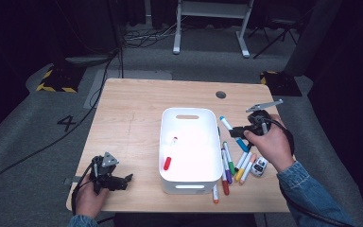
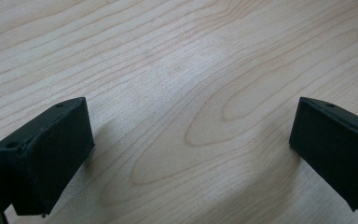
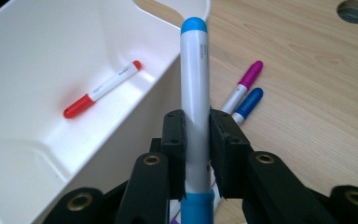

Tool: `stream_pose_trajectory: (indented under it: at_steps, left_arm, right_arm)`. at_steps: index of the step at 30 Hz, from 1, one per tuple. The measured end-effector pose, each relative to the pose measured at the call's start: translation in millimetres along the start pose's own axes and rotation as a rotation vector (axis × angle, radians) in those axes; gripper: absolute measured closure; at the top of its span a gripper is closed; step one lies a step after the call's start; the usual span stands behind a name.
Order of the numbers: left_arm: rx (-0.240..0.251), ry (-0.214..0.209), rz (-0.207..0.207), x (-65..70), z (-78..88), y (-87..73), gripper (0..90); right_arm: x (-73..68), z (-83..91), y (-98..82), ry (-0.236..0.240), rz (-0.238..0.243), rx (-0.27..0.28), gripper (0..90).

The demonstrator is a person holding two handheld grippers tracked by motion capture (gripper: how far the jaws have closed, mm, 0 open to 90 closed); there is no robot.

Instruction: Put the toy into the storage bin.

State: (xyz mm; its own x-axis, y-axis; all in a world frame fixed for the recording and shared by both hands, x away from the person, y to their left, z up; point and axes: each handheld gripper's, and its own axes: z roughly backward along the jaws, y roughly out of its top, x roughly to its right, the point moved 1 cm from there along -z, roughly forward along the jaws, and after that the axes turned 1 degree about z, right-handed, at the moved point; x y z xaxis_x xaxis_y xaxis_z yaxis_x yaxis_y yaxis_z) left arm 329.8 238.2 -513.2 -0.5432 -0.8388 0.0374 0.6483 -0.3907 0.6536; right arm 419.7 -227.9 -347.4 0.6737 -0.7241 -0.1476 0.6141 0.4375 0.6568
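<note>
Presently a slim cylindrical marker with a light-blue cap (image 3: 194, 93) is clamped between the closed fingers of the right gripper (image 3: 196, 140), whose flat black pads are pressed against its smooth white barrel; in the high view the marker (image 1: 233, 134) is seen slanting over the counter just right of the bin, held above the loose markers. The bin (image 1: 189, 182) is a white, glossy plastic tub with rounded corners and slotted handles, and a red-capped marker (image 3: 100, 89) is seen lying at a slant on its smooth floor. The counter (image 1: 127, 123) is a pale wood-grain slab with rounded corners and a round grey cable hole (image 1: 221, 94) near its far edge. Beside the bin's right wall a scatter of capped markers (image 1: 231, 165) lies on the wood, among them a purple one (image 3: 245, 84) and a dark-blue one (image 3: 247, 103) lying side by side. The left gripper (image 1: 108, 176) is held low at the counter's near left corner, well apart from the bin; its blocky, matte black fingers (image 2: 46, 154) are spread wide over bare wood, with nothing between them.
</note>
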Motion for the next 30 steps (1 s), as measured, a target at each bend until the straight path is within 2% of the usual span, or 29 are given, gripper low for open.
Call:
stream_pose_trajectory:
  at_steps: [6,14,28,30]
  left_arm:
    - [0.001,0.000,0.000,0.0,0.0,0.0,0.0]
    - [0.001,0.000,0.000,0.0,0.0,0.0,0.0]
    - [0.001,0.000,0.000,0.0,0.0,0.0,0.0]
    - [0.001,0.000,-0.001,0.0,0.0,0.0,0.0]
  right_arm:
    - [-19.7,2.7,3.9,0.060,0.026,0.002,76.7]
    - [-45.4,4.3,8.5,0.106,0.086,-0.003,76.7]
    - [-87.4,-3.7,12.8,0.212,0.157,-0.013,76.7]
    - [-91.8,-4.7,13.1,0.227,0.154,-0.010,76.7]
